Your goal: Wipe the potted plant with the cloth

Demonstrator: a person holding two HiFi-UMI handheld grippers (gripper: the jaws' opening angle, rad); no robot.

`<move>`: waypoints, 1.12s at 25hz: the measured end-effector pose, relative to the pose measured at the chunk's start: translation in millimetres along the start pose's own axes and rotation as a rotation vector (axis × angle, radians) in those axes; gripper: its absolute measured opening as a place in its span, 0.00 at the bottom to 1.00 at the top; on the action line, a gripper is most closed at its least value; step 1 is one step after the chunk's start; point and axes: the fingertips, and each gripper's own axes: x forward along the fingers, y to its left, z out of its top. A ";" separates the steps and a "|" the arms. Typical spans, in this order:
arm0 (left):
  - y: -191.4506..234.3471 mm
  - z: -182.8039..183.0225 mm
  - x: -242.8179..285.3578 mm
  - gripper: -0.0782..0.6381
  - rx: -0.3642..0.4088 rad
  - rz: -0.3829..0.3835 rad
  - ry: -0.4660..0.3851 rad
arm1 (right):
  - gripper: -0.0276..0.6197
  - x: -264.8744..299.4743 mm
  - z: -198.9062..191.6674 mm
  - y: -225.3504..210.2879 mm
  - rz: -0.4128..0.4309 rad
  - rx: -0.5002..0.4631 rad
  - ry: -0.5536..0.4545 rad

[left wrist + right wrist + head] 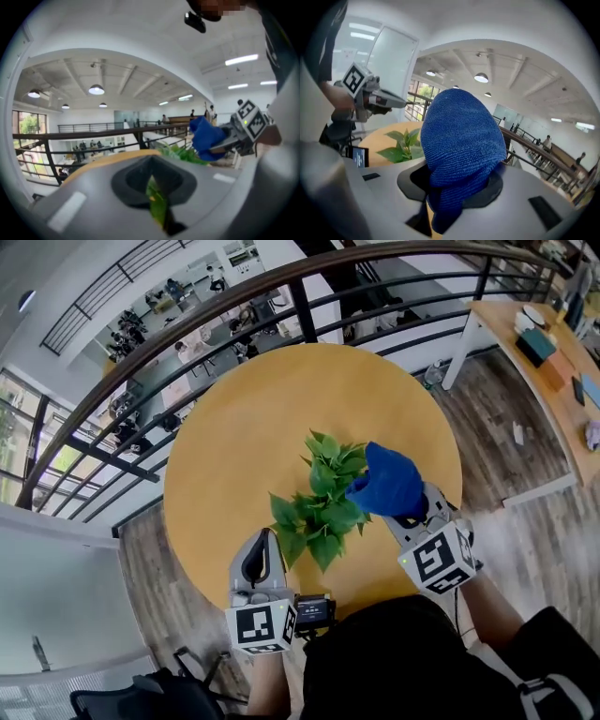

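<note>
A plant [323,498] sits in the middle of a round table [234,427]. The left gripper [265,540] is clenched on one leaf [157,206] at its near side. The right gripper [412,509] grasps a blue cloth [386,482] at the plant's right side.

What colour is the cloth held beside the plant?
The cloth is deep blue, clearest in the right gripper view.

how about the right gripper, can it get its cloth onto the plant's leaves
Probably yes: the cloth in the right gripper sits at the upper leaves of the plant, nothing between them.
</note>
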 end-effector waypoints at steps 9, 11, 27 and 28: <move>-6.3 -26.1 34.8 0.11 0.034 -0.135 0.031 | 0.27 4.9 -37.9 29.5 -0.105 -0.402 0.282; -6.6 -32.8 34.8 0.11 0.033 -0.150 0.042 | 0.27 3.5 -46.4 35.1 -0.109 -0.413 0.317; -22.4 -64.6 39.8 0.11 0.035 -0.222 0.092 | 0.27 -35.9 -133.6 -4.0 -0.187 -0.336 0.642; -23.1 -64.5 39.4 0.11 0.034 -0.223 0.092 | 0.27 -38.8 -126.6 -12.8 -0.218 -0.322 0.623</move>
